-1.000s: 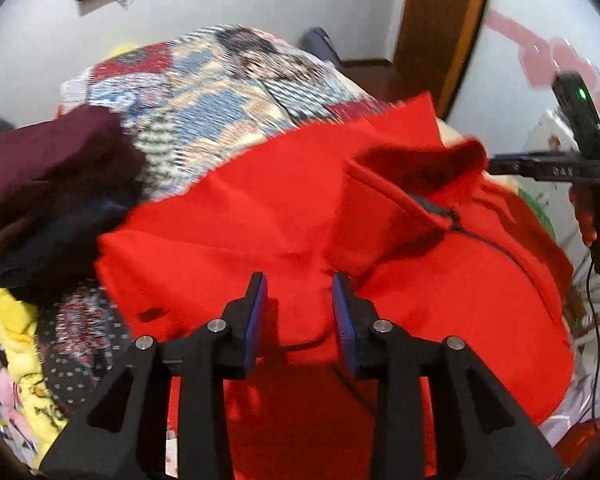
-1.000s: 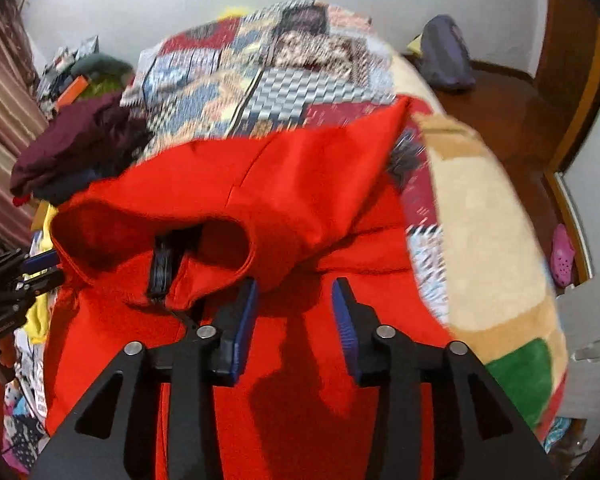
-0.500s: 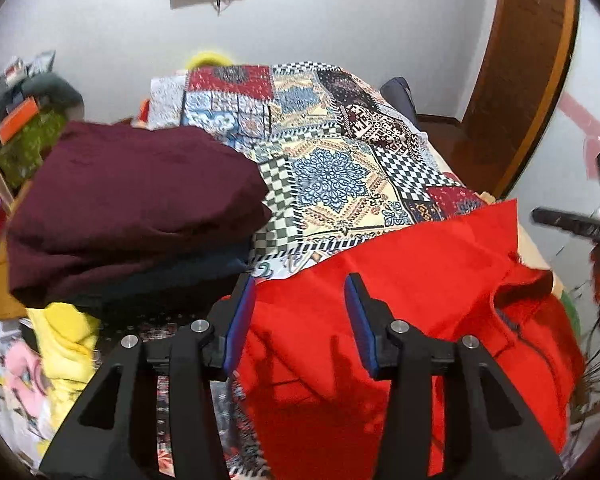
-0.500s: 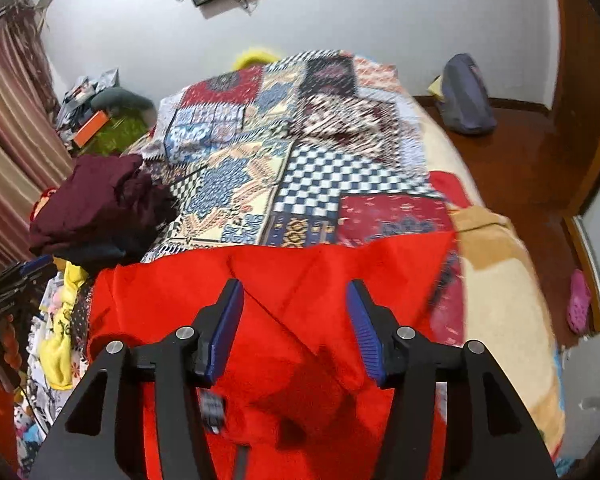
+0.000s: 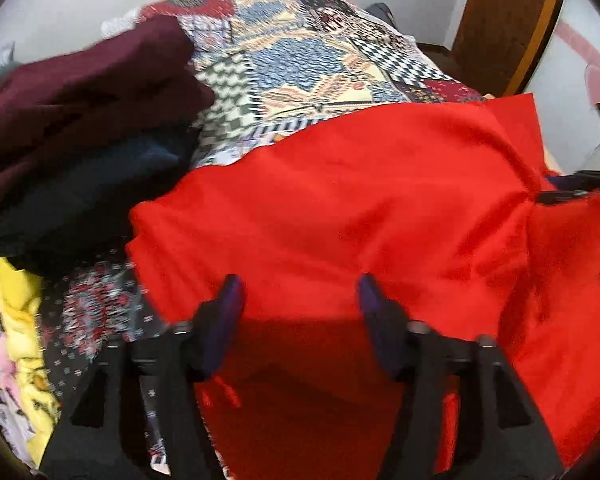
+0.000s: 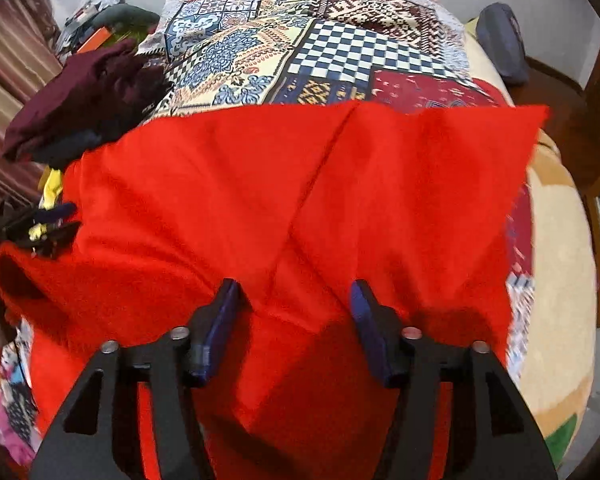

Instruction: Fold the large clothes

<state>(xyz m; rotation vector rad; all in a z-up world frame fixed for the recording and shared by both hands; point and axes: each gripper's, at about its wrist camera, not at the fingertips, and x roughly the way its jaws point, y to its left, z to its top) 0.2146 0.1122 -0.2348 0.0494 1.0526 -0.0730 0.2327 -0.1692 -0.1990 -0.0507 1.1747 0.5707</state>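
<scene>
A large red garment (image 5: 360, 208) lies spread across the near part of a bed with a patchwork cover (image 5: 300, 56). It also fills the right wrist view (image 6: 300, 192). My left gripper (image 5: 298, 300) is open and empty, just above the garment's near left part. My right gripper (image 6: 294, 300) is open and empty, just above the garment's near middle, where folds meet. The right gripper's tips (image 5: 564, 190) show at the garment's right edge in the left wrist view. The left gripper's tips (image 6: 48, 228) show at its left edge in the right wrist view.
A stack of folded dark red and navy clothes (image 5: 80, 120) sits on the bed left of the garment, also in the right wrist view (image 6: 88, 96). Yellow cloth (image 5: 20, 320) hangs at the bed's left side. A wooden door (image 5: 504, 20) stands at the right.
Both grippers have dropped back down close over the red garment after lifting away. The hood and zipper that lay on top a second ago are out of sight, and the top surface is smoother.
</scene>
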